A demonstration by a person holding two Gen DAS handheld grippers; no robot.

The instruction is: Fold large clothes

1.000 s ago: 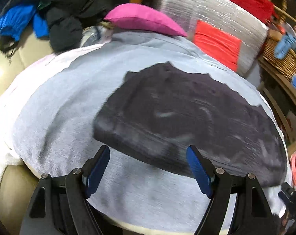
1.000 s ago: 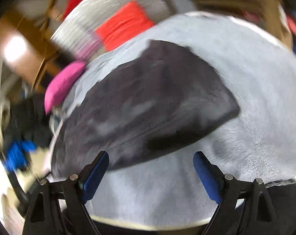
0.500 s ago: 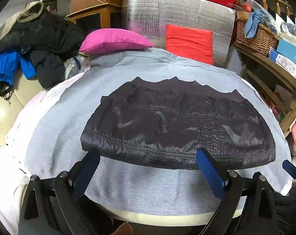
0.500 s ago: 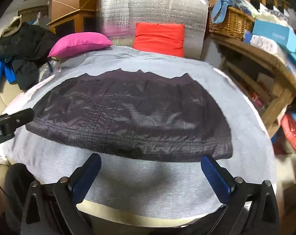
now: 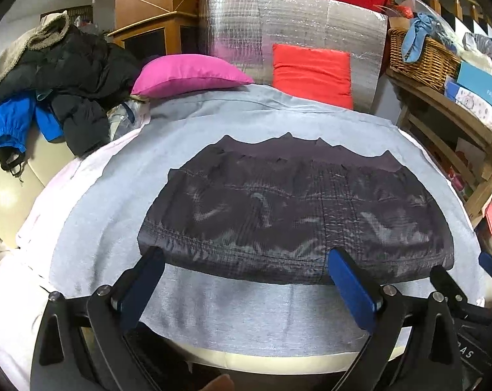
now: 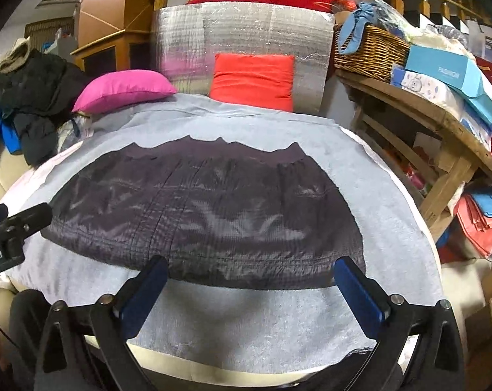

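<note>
While both grippers hang over the near edge of the grey cloth (image 5: 92, 228), the dark quilted garment (image 5: 294, 215) lies flat on it, folded into a wide band whose long axis runs left to right across both views. Its gathered, scalloped edge points away toward the silver foil panel (image 5: 294, 29), and its straight stitched edge faces the grippers. The left gripper (image 5: 246, 280) has just been opening; its blue-padded jaws stand wide with nothing between them, their tips just above the garment's near edge. The right gripper (image 6: 250, 283) has likewise just been opening and gapes wide, gripping nothing. A bare strip of grey cloth lies between the garment and the near rim, with wider bare margins at both of the garment's ends. Beyond the far edge, a pink cushion (image 5: 187, 75) and a red cushion (image 5: 311, 71) rest against the foil panel, well apart from the garment. A heap of dark and blue jackets (image 5: 56, 88) crowds the left side, and a wooden shelf (image 6: 418, 110) with a wicker basket (image 6: 369, 52) closes off the right.
</note>
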